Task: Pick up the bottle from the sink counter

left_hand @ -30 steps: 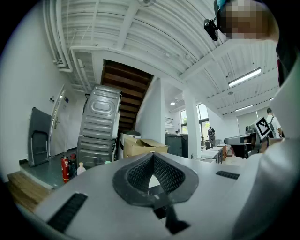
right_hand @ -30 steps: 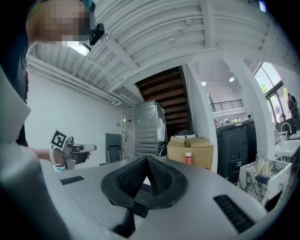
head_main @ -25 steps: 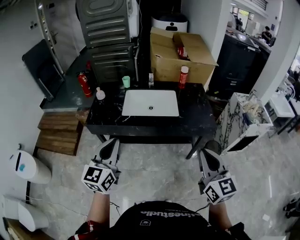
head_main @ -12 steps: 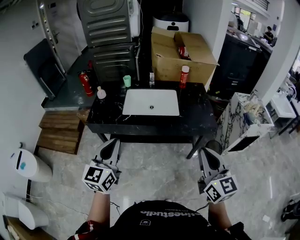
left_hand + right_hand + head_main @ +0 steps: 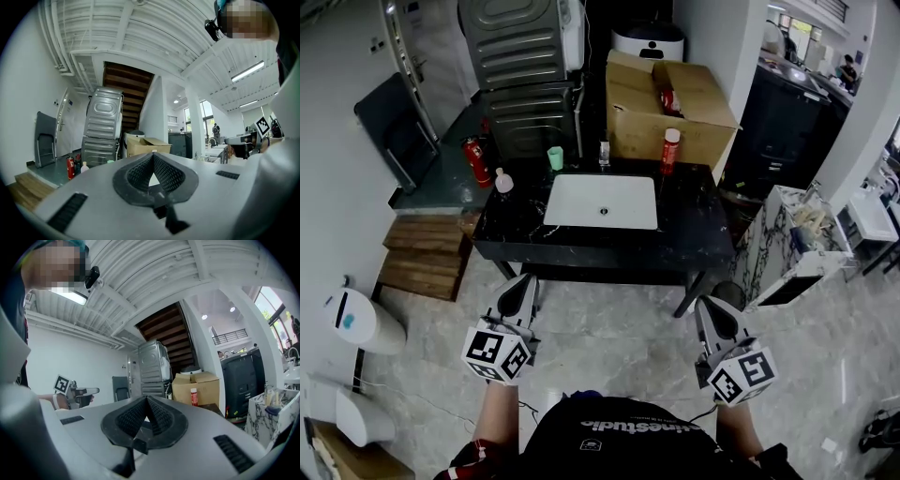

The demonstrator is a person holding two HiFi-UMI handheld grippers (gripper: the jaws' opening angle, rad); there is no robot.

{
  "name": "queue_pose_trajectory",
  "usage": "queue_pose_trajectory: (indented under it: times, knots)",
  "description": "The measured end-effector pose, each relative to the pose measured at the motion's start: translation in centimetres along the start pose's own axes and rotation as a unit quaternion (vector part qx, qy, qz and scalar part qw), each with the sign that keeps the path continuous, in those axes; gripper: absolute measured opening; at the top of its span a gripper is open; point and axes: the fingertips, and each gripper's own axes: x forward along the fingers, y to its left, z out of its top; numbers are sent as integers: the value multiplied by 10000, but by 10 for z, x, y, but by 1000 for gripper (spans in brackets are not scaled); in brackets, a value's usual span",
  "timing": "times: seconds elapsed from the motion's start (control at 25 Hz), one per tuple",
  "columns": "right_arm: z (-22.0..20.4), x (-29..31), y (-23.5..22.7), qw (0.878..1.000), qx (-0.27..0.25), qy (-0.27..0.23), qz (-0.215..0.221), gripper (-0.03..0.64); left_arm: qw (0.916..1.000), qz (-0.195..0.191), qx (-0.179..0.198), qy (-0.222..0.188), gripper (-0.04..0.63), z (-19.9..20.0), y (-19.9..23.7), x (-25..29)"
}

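A black sink counter (image 5: pixel 694 246) with a white basin (image 5: pixel 602 202) stands ahead of me. On its back right stands a red bottle with a white cap (image 5: pixel 670 150), also seen in the right gripper view (image 5: pixel 193 397). A small clear bottle with a pink cap (image 5: pixel 503 181) stands at the counter's left edge. My left gripper (image 5: pixel 523 284) and right gripper (image 5: pixel 709 305) hover side by side over the floor, well short of the counter. Both are shut and hold nothing; their jaw tips meet in the left gripper view (image 5: pixel 152 155) and the right gripper view (image 5: pixel 146 399).
A green cup (image 5: pixel 555 157) and the tap (image 5: pixel 604 155) stand behind the basin. An open cardboard box (image 5: pixel 670 103) sits behind the counter, a red fire extinguisher (image 5: pixel 474 161) to its left, wooden steps (image 5: pixel 422 262) beside it. A marble-patterned bin (image 5: pixel 783 246) stands at right.
The head view has shifted slightly, so the counter sits a touch higher in the picture. Both grippers stay shut in the same place.
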Motion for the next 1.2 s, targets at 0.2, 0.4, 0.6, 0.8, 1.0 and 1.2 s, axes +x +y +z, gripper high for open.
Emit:
queue_pose_trajectory:
  times: [0.2, 0.4, 0.6, 0.8, 1.0, 1.2]
  knots:
    - [-12, -2, -13, 9999, 70, 47, 107, 37, 10000, 69, 56, 43, 14, -9, -9, 5]
    - [-16, 22, -25, 9995, 247, 72, 169, 37, 9998, 21, 75, 178, 14, -15, -3, 27]
    - [-22, 72, -37, 9997, 184, 63, 140, 37, 9996, -15, 179, 224, 14, -29, 32, 76]
    - [-27, 152, -51, 9998, 156, 55, 139, 37, 9987, -363, 293, 188, 14, -39, 75, 144]
    - [-10, 252, -57, 9999, -24, 10, 158, 37, 9976, -588, 348, 115, 14, -32, 142, 212]
    - [4, 326, -60, 9998, -133, -57, 111, 37, 9976, -655, 244, 15, 14, -22, 193, 256]
